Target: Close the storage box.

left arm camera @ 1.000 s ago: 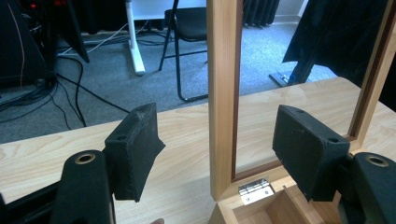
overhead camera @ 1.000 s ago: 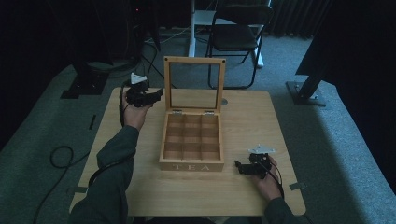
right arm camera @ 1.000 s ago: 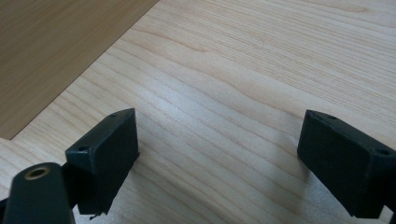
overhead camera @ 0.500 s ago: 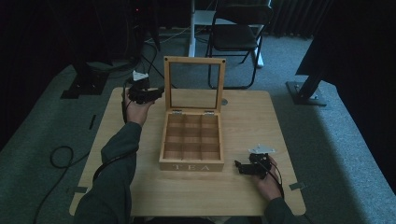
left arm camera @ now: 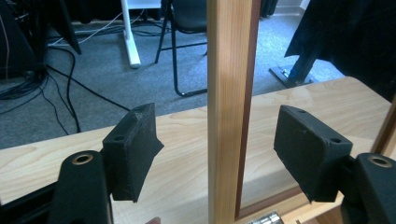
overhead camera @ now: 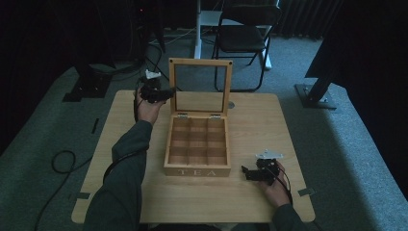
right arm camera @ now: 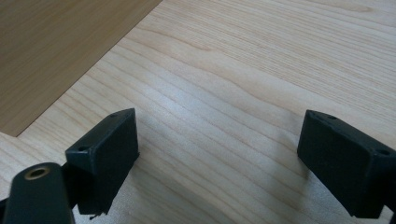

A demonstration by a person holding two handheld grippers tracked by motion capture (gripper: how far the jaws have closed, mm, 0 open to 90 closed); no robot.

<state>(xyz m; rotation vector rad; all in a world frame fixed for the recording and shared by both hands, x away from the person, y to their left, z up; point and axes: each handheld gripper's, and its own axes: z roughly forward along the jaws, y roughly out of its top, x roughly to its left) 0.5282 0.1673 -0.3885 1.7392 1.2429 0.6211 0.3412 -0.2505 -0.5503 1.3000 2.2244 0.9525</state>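
A: Start at the bottom of the high view – what's nearest?

B: The right gripper (overhead camera: 246, 173), lower right of the frame, lying on the table (overhead camera: 269, 115) just right of the tea box (overhead camera: 197, 143). In the right gripper view its jaws stand wide apart over bare wood, nothing between them, and a darker brown panel fills the upper left corner there.

A: And the box itself?

B: Middle of the frame, wooden, "TEA" on its front wall, nine compartments, lid (overhead camera: 200, 85) standing upright at the back on its hinges.

A: The other hand?

B: The left gripper (overhead camera: 169, 91) is up in the upper left part of the frame, at the left edge of the lid. In the left gripper view the lid's wooden frame post (left arm camera: 226, 112) rises straight up between the two jaws – gaps show on both sides, so the pads aren't pressing it. Those jaws have just been opening, with the post between them; released, not grasping.

A: Anything past the table?

B: A folding chair (overhead camera: 245, 33) at the top centre of the frame, a white stand leg (overhead camera: 197, 29) beside it, cables (overhead camera: 144, 53) on the grey carpet at upper left, and a dark stand base (overhead camera: 315, 96) at right
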